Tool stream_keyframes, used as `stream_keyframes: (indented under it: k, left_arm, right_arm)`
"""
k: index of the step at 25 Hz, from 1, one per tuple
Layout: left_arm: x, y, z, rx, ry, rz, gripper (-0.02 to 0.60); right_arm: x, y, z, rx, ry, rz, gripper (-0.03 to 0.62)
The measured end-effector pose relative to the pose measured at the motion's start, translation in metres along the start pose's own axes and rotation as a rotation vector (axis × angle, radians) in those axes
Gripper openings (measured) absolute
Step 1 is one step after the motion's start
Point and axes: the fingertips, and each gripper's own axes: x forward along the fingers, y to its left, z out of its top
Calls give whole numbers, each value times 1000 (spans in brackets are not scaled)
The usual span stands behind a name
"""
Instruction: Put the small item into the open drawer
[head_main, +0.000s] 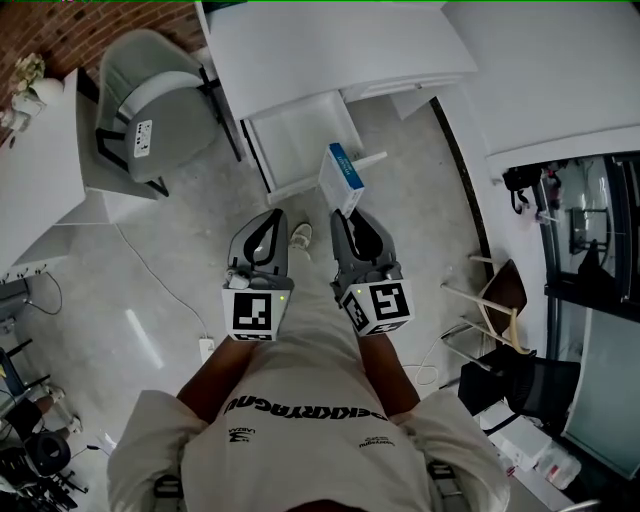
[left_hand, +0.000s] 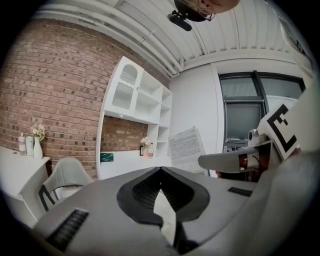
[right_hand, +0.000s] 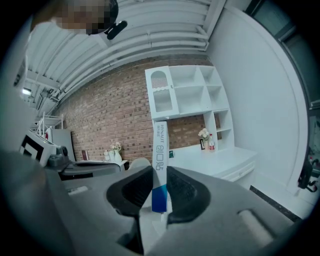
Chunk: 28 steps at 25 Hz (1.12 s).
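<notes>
My right gripper (head_main: 346, 214) is shut on a slim white box with a blue end (head_main: 342, 176), held upright above the floor. In the right gripper view the box (right_hand: 160, 160) stands between the two dark pads (right_hand: 137, 192), pinched at its blue end. The open white drawer (head_main: 298, 138) juts out from under the white desk (head_main: 330, 45), just beyond the box and slightly left. My left gripper (head_main: 270, 216) hangs beside the right one, shut, and in the left gripper view its jaws (left_hand: 160, 172) meet at the tips with nothing held.
A grey chair (head_main: 150, 105) stands left of the drawer, beside a white table (head_main: 35, 170). A cable (head_main: 160, 285) and power strip (head_main: 207, 350) lie on the floor at left. A folding chair (head_main: 500, 290) and dark gear sit at right. A shoe (head_main: 300, 237) shows between the grippers.
</notes>
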Motion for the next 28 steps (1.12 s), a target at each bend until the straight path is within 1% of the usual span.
stream_keyframes:
  k: [8,11,16,20,22,28]
  left_arm:
    - [94,22,5,4,42,-19,-3]
    - [124,23,2,3,70,-25,-2]
    - [165,35,-12,-2,116,-2,-2]
    - [186,49,-22,2,151,10,-2]
    - [193,58,-26,2,161,2,-2]
    - [215,77,-37,-1,187,-74,-2]
  right_arm:
    - [80,-49,2,27,77,6,81]
    - [103,-68,-6,41,128,6,81]
    - [139,-98,-31,71,233,1,81]
    - [162,-106,-49,93,303,0,81]
    - [172,-105,-56,105,327,-5,81]
    - [199,-102,-79,131,387,-59,81]
